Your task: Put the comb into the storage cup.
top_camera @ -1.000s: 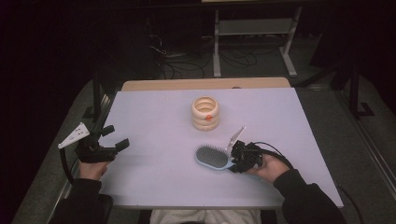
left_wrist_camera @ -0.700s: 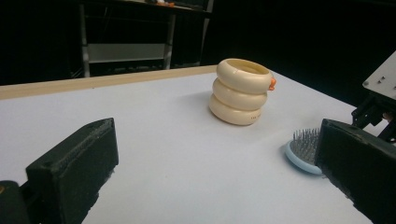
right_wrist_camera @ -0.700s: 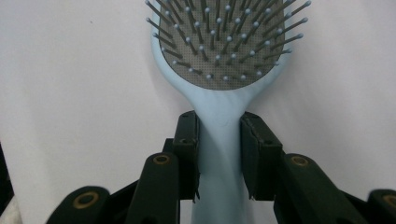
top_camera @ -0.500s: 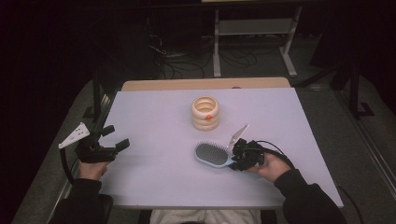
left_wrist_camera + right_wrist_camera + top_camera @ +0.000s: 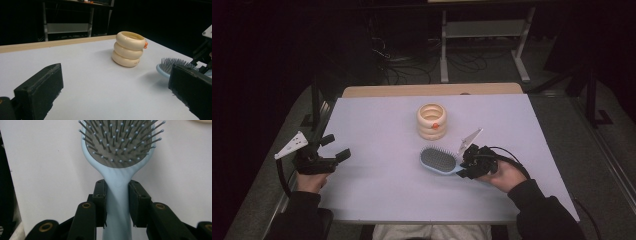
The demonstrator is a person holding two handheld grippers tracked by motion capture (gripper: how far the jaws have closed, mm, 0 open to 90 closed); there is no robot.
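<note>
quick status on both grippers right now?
Left gripper: open, holding nothing.
Right gripper: shut on the handle of the light blue hairbrush.

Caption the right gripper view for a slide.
Right tool clamped on the handle of a light-blue hairbrush, bristles up, over the white table.

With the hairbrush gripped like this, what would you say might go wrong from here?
The right gripper clamps only the hairbrush handle, so the heavier bristle head may droop or twist on lifting. The stacked-ring holder stands just beyond the brush; a forward swing could knock it.
</note>
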